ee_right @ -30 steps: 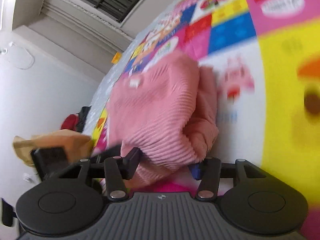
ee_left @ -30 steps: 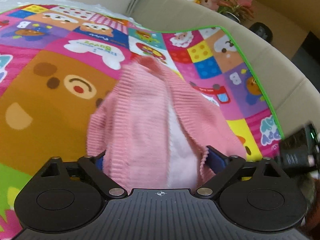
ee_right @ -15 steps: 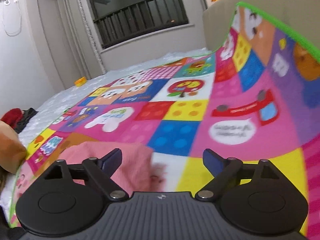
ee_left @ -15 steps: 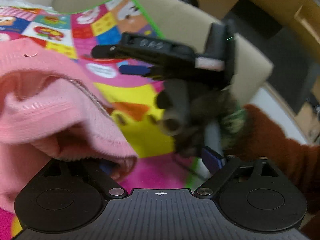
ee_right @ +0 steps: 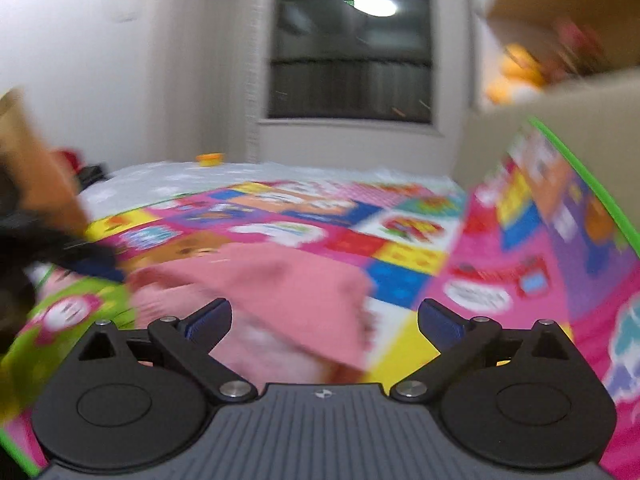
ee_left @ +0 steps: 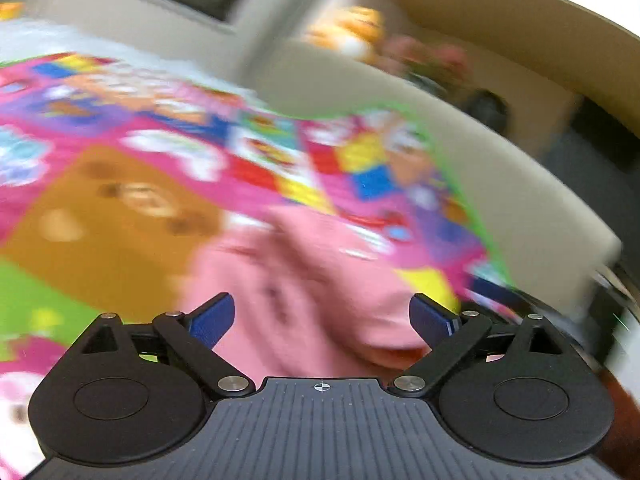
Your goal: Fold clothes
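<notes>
Pink sweater [ee_left: 320,300] lies in a soft heap on the bright play mat [ee_left: 120,232], close to the mat's green edge and the beige cushion [ee_left: 500,184] behind it. The left gripper [ee_left: 322,320] is just over the heap with its blue fingers [ee_left: 212,320] spread wide and nothing between them. The right gripper [ee_right: 324,322] is wide apart too and holds nothing, with the sweater [ee_right: 260,292] lying in front of it; both pictures are blurry.

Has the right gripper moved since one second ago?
Yes. The right gripper released the pink garment and tilted up: the window now shows ahead.
</notes>
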{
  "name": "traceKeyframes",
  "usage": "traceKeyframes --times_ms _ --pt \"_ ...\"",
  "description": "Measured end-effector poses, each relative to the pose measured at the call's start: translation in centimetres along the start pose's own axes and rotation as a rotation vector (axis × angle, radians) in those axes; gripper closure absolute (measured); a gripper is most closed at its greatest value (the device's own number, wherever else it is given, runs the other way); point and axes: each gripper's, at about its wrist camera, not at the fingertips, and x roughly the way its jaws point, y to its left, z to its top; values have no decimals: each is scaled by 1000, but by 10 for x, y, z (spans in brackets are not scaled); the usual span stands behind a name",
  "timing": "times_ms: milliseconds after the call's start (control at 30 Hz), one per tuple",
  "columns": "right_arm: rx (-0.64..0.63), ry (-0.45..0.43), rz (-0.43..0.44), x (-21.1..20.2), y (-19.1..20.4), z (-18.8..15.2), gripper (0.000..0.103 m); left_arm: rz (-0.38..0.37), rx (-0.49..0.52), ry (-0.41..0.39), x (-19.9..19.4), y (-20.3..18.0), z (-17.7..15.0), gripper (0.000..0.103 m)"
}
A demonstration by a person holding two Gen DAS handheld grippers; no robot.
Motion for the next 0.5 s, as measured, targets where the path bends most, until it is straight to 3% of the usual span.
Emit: traceKeyframes --times_ms 167,200,233,267,300,333,367,500 --pt "-271 34 58 22 59 -9 1 71 32 64 35 0 -9 44" --pt "-286 43 56 29 65 -10 1 93 45 71 39 -1 -11 46" --pt "-275 46 57 37 67 -7 2 110 48 65 39 0 -11 46" --pt "-262 50 58 45 68 -3 9 120 46 51 35 4 -10 46" --pt "-194 44 68 49 62 7 24 133 47 34 28 7 -11 45" --pt "-130 39 77 53 57 18 31 150 52 15 20 10 -12 44" --pt "-149 44 74 53 62 15 34 165 59 0 14 14 -13 42" --pt "-228 68 62 56 80 6 34 191 39 -10 7 31 -19 37"
